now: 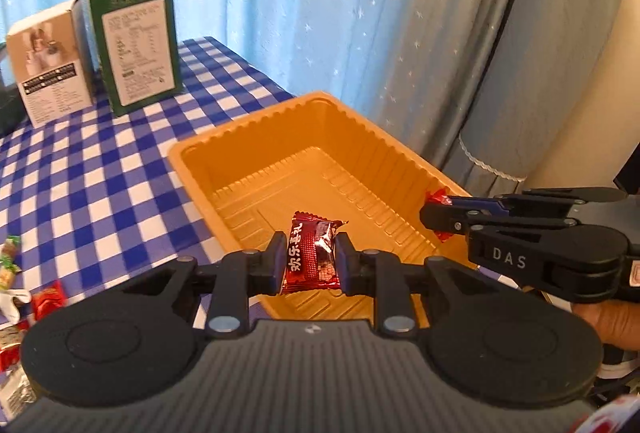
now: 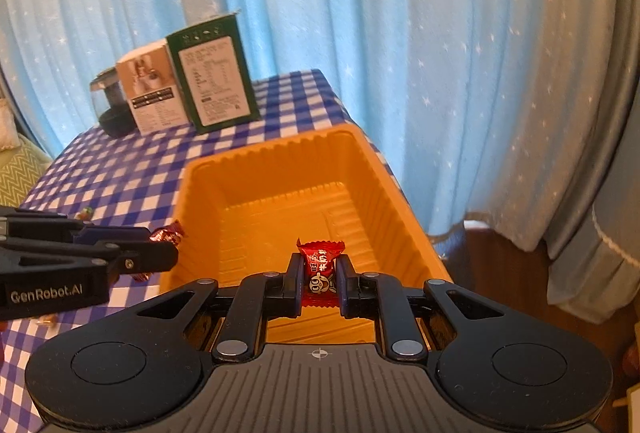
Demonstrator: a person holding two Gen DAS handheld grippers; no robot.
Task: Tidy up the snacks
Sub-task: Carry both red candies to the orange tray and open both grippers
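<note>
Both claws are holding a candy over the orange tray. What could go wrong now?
1. The left claw grips its dark red candy near the tray's front rim, so if dropped now it might land on the checkered tablecloth instead.
2. The right claw pinches only the middle of its bright red candy; the shiny wrapper might slip out early.
3. Both claws crowd the same tray and might bump each other.

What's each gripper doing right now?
Left gripper: closed on a dark red candy.
Right gripper: closed on a bright red candy.
</note>
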